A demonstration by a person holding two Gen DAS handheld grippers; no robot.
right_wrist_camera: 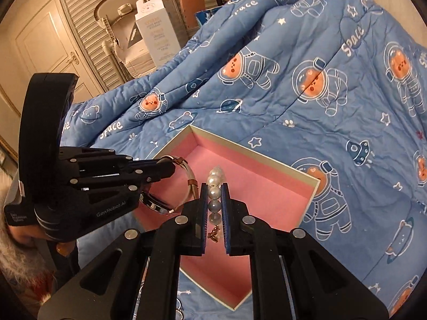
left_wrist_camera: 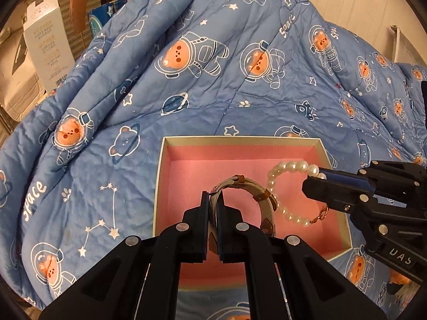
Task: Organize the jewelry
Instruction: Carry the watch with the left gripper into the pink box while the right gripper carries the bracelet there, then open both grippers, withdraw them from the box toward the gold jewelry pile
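Your left gripper (left_wrist_camera: 212, 200) clenches the beige leather-trimmed bangle (left_wrist_camera: 256, 194), right gripper (right_wrist_camera: 214, 190) clenches the white pearl bracelet (right_wrist_camera: 214, 184) (both over the pink-lined open box (left_wrist_camera: 240, 160)).

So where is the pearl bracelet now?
The pearl bracelet hangs from the shut right gripper above the pink-lined box, to the right of the watch that the left gripper holds.

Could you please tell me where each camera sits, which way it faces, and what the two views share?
Left wrist: on the left gripper, angled down at the pink box; jaws shut on a watch.
Right wrist: on the right gripper, facing the box; jaws shut on a pearl bracelet.
Shared: box, both pieces, blue quilt, and each shows the other gripper.
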